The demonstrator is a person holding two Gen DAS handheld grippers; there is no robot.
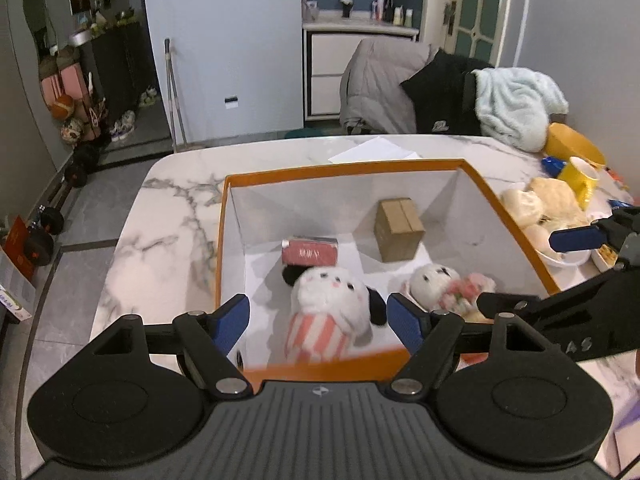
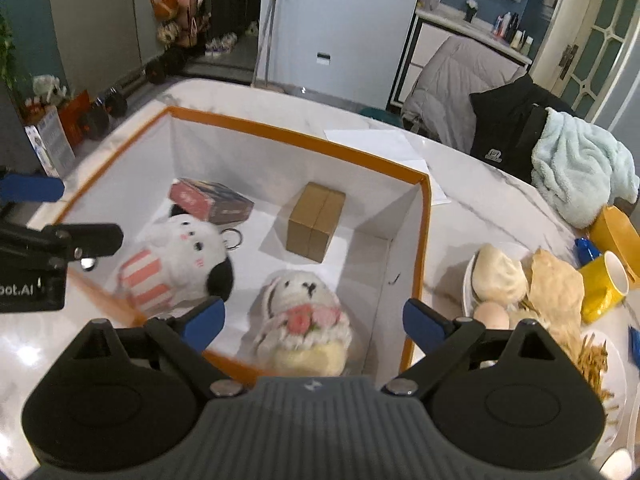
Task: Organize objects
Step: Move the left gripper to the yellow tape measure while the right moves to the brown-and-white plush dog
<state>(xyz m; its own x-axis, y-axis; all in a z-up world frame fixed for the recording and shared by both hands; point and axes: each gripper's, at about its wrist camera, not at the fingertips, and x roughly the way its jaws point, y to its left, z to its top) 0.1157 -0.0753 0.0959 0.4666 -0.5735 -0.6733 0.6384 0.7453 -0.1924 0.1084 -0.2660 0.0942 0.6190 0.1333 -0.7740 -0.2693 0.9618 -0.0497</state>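
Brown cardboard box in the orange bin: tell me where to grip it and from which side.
Grip the brown cardboard box across its two long side faces, coming straight down from above. It stands alone on the orange bin's floor, clear of the toys, so both sides look open; the walls probably block a sideways approach.

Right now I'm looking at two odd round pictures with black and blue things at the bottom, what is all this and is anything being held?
These come from two handheld grabbing tools, one in each of a person's hands, each carrying a wide-angle camera that looks forward along its two blue-tipped fingers. One picture is from the left claw, the other from the right claw; each claw also shows at the edge of the other's view.

Both look down into an orange-rimmed box on a marble table. Inside lie a black-eared plush in pink stripes, a white plush holding pink flowers, a small cardboard carton and a red packet. Plates of food and a yellow mug stand beside the box.

Both claws are open, holding nothing.
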